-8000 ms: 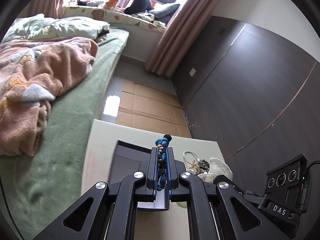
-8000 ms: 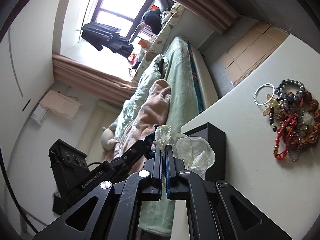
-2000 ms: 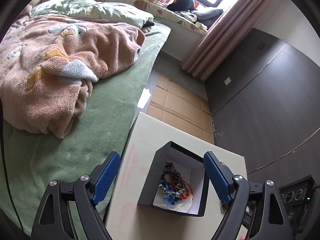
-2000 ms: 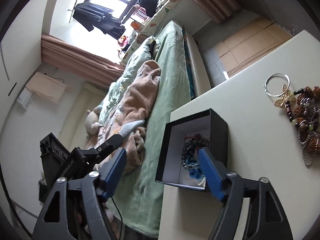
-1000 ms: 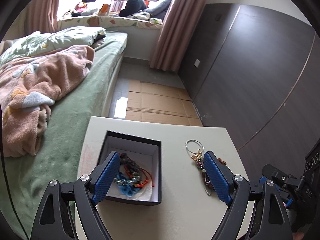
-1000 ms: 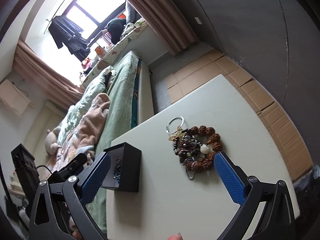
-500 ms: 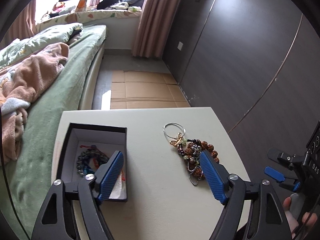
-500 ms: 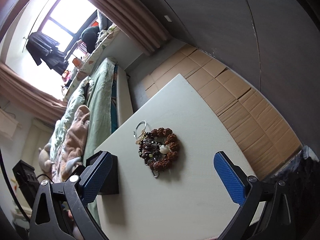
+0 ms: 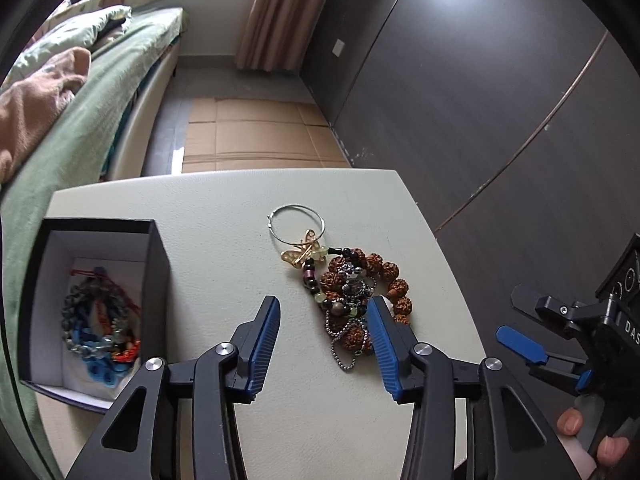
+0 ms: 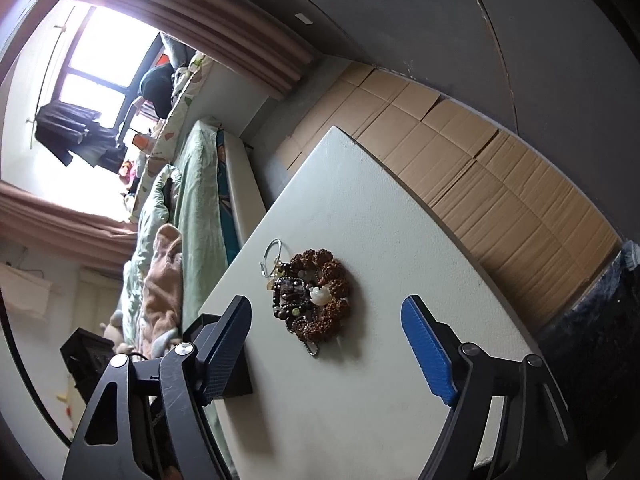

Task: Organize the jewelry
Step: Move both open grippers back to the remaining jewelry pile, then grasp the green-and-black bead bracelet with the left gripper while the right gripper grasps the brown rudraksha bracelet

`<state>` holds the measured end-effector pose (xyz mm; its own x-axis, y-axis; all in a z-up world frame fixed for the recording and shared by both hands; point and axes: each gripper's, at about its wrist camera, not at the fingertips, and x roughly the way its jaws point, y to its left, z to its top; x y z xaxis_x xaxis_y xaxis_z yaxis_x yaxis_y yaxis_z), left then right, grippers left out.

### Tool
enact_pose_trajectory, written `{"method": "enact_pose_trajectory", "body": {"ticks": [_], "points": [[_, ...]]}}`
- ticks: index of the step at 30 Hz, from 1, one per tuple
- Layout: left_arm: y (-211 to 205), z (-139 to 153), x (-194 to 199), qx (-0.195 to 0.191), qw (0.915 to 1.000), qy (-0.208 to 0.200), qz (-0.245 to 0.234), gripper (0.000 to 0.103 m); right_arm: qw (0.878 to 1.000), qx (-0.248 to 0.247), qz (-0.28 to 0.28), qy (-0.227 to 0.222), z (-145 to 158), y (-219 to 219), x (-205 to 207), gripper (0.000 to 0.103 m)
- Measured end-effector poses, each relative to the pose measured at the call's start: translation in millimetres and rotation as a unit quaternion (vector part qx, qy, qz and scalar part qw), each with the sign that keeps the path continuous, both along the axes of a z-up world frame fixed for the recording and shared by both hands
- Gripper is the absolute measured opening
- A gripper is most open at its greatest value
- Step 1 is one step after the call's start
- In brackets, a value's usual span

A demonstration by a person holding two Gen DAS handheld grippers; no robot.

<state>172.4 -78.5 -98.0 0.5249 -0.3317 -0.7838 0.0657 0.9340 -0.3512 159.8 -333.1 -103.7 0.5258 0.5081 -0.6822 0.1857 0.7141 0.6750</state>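
A pile of jewelry (image 9: 352, 284) lies on the pale table (image 9: 224, 216): brown bead bracelets, a silver ring with a gold butterfly charm (image 9: 298, 254) and a chain. My left gripper (image 9: 322, 316) is open and empty, low over the table, its right finger at the pile's edge. A black box (image 9: 158, 264) at the left holds blue and red bracelets (image 9: 98, 336). My right gripper (image 10: 326, 318) is open and empty, a little short of the pile (image 10: 316, 296); it also shows at the right of the left wrist view (image 9: 520, 336).
A bed with green sheet (image 9: 80, 132) and a pink blanket runs along the table's left side. Cardboard sheets (image 9: 256, 136) cover the floor beyond the table. A dark wall (image 9: 460, 92) stands at the right. The box corner (image 10: 240, 376) sits behind my right gripper's left finger.
Both grippers let go of the bag and bracelet, now in the box. My left gripper has swung right from the box to the pile and narrowed. My right gripper has come closer to the pile.
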Motion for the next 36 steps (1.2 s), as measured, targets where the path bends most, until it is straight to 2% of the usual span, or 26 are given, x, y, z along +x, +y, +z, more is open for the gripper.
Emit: {"method": "enact_pose_trajectory", "body": {"ticks": [6,16,17,18,20,22,23,27,29,31,36], "points": [[-4,-15,20,-0.006,0.9997,0.022,0.006,0.036,1.000,0.002,0.001,0.001,-2,4,8,0.079],[-9,-46,39,-0.027,0.9975,0.063,0.016,0.035,1.000,0.014,-0.002,0.016,-10,8,24,0.078],[-9,-49,40,-0.032,0.9971,0.066,0.016,0.034,1.000,0.013,-0.001,0.016,-10,9,25,0.078],[-8,-49,43,-0.039,0.9969,0.067,0.016,0.026,1.000,0.011,0.000,0.016,-10,10,27,0.078],[-7,-48,43,-0.053,0.9964,0.065,0.013,0.013,1.000,0.008,0.003,0.018,-11,14,28,0.078],[-7,-46,42,-0.050,0.9968,0.061,0.014,0.013,1.000,0.006,0.005,0.020,-12,16,29,0.078],[-6,-45,41,-0.051,0.9969,0.059,0.015,0.008,1.000,0.004,0.007,0.022,-13,18,30,0.078],[-2,-33,37,-0.066,0.9967,0.044,0.015,0.008,0.999,-0.010,0.014,0.029,-17,25,33,0.078],[1,-25,33,-0.069,0.9970,0.033,0.012,0.008,0.999,-0.016,0.018,0.034,-20,27,34,0.075],[3,-20,30,-0.076,0.9966,0.029,0.009,0.008,0.999,-0.023,0.023,0.039,-23,31,36,0.066],[9,-10,24,-0.089,0.9958,0.018,0.006,0.008,0.997,-0.042,0.033,0.048,-29,41,42,0.064]]}}
